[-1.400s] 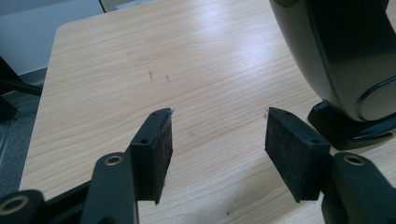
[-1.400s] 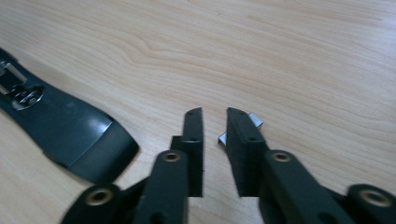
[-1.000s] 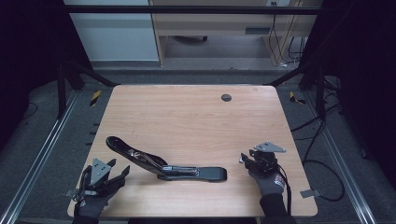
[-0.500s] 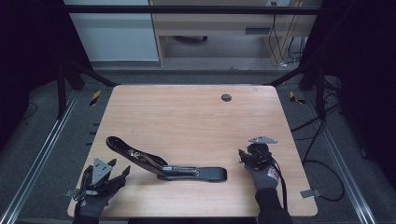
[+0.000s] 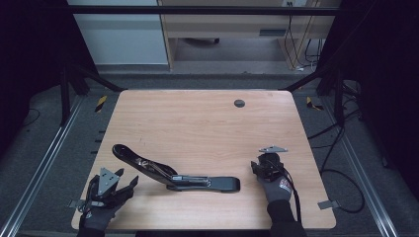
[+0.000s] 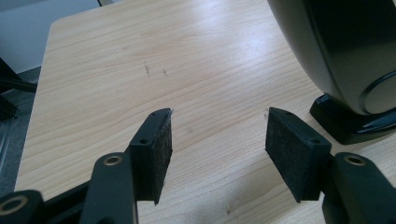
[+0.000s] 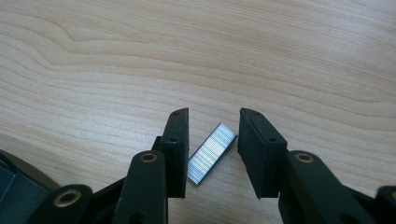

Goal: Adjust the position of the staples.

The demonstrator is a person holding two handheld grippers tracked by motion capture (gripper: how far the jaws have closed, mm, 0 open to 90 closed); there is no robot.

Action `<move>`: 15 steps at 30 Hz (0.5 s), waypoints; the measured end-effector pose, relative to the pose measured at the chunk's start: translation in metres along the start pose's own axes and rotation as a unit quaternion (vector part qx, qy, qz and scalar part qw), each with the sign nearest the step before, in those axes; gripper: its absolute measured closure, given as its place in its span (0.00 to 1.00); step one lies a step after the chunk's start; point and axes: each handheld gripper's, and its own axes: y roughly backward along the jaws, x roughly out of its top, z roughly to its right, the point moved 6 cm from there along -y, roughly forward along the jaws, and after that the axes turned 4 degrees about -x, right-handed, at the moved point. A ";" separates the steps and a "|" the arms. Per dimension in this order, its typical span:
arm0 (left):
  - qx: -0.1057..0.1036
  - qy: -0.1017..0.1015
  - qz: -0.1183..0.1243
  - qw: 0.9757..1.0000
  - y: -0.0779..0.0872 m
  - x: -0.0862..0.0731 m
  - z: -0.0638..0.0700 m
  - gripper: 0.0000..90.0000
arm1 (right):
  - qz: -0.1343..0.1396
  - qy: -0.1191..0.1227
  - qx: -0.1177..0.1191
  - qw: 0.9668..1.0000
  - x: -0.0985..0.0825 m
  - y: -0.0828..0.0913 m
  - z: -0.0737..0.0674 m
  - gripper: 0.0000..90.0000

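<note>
Here the table carries an opened black stapler lying near its front edge, its long axis running from the front-left corner toward the middle of that edge, lid swung up and back. Well to the stapler's right, close to the front-right corner, lies the small strip of staples, flat on the wood. The right hand-held gripper is by far the nearer one: it straddles the strip, jaws one on each side and just narrowing in on it, yet a gap shows on both sides, so nothing is clamped. The strip's long axis lies slanted between the pads, not squarely across them, and I judge the closing must take it by its long sides. The left hand-held gripper waits at the front-left corner, jaws apart and empty, the stapler's raised lid just beside it
</note>
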 end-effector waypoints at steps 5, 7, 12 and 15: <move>-0.001 -0.001 -0.001 1.000 0.000 0.000 0.000 0.45 | -0.008 -0.003 -0.001 1.000 -0.002 -0.001 0.000 0.75; -0.001 -0.001 -0.001 1.000 0.000 0.000 0.001 0.45 | -0.010 -0.002 -0.001 1.000 -0.002 -0.001 0.000 0.78; -0.002 -0.002 -0.001 1.000 0.000 0.000 0.001 0.45 | -0.015 0.002 -0.003 1.000 -0.003 -0.002 0.000 0.83; -0.002 -0.002 -0.002 1.000 0.000 0.000 0.001 0.45 | -0.016 0.006 -0.004 1.000 -0.003 -0.002 0.001 0.86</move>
